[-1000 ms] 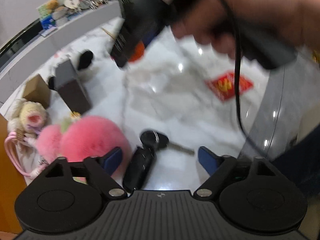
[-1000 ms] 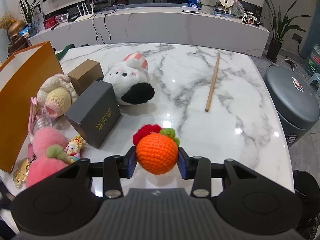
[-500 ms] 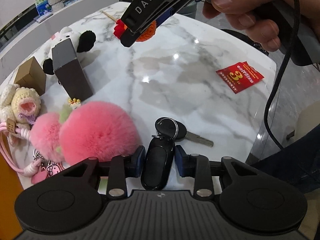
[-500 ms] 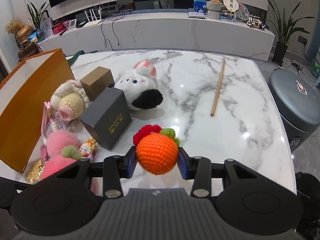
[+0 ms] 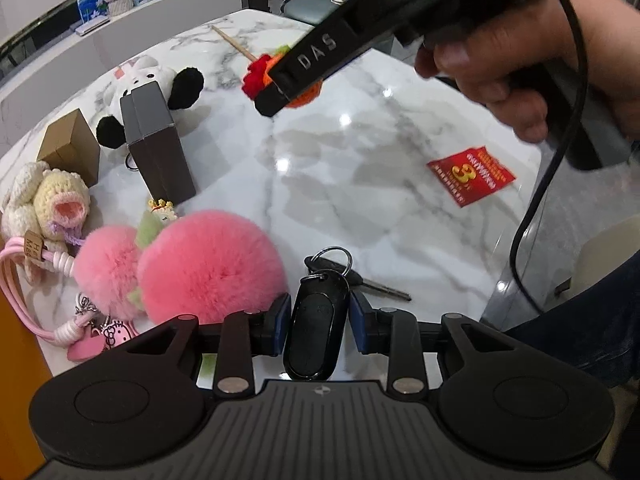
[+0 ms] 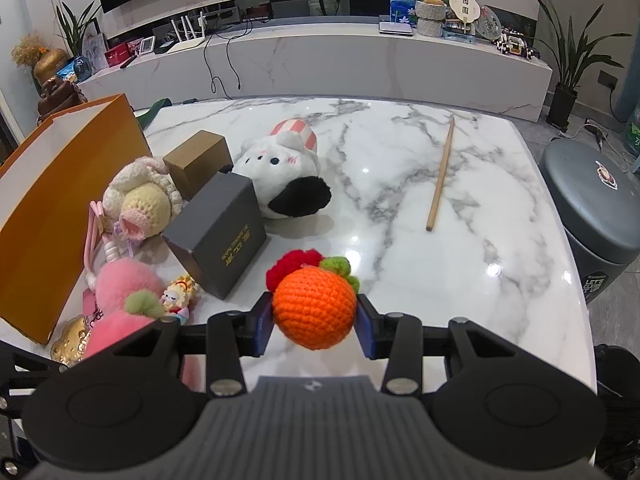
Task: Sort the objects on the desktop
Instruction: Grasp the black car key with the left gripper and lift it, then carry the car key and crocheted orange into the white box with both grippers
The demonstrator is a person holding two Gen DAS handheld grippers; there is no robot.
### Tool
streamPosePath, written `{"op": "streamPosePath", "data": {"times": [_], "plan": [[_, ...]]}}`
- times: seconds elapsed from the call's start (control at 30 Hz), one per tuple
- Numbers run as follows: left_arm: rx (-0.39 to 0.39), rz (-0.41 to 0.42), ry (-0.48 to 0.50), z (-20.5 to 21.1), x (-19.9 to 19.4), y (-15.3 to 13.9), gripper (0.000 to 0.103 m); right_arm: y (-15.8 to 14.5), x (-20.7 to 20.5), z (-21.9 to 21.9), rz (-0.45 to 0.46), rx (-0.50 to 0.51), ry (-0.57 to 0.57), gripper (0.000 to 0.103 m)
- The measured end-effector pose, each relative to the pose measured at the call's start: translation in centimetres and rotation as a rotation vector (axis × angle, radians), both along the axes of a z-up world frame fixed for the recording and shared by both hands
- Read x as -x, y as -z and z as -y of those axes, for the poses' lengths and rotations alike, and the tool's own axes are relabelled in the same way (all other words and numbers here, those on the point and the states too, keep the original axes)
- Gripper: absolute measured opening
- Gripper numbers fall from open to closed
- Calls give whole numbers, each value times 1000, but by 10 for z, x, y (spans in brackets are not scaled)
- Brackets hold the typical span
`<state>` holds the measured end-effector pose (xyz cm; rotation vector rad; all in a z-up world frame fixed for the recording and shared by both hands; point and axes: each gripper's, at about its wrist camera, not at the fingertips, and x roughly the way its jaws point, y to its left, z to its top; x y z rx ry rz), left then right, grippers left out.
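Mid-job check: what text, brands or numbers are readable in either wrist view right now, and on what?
"DAS": side of the right gripper, seen from the left wrist view.
"3": large yellow numeral on the red paper slip; its small print is unreadable.
"LET'S CLEAN UP": grey bin, lower side, partly cut off.
Gold lettering on the dark grey box: too small to read.
Tag on the pink cord: only partly visible, unreadable.

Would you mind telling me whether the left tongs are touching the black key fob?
Touching. In the left wrist view, the left tongs have both blue pads pressed against the sides of the black key fob.
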<state>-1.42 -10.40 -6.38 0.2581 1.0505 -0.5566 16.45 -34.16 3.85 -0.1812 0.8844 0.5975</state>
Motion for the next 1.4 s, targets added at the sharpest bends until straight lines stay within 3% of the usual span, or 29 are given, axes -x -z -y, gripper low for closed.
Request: {"op": "streamPosePath", "data": {"times": [0.17,0.63,1.03,1.17,1.2,1.23,1.4], "plan": [[10,-1,-13,-2,-3,-3,36,3,1,-3,-19,0,-20,44],[172,34,-20,-9,0,-46,33,-16,1,6,22,-42,22,44],[223,65,-81,-27,-9,-63,32,-28,6,3,39,-62,15,44],[246,84,-112,-35,-12,-75,27,-42,11,-1,62,-93,9,44],[250,91,-123,-38,-13,-78,18,-46,13,-3,70,-103,5,44],[253,98,-132,-41,-14,-82,17,-50,15,-5,78,-110,2,44],[236,123,-171,-54,-13,-92,16,-58,19,-19,96,-127,-9,44]]}}
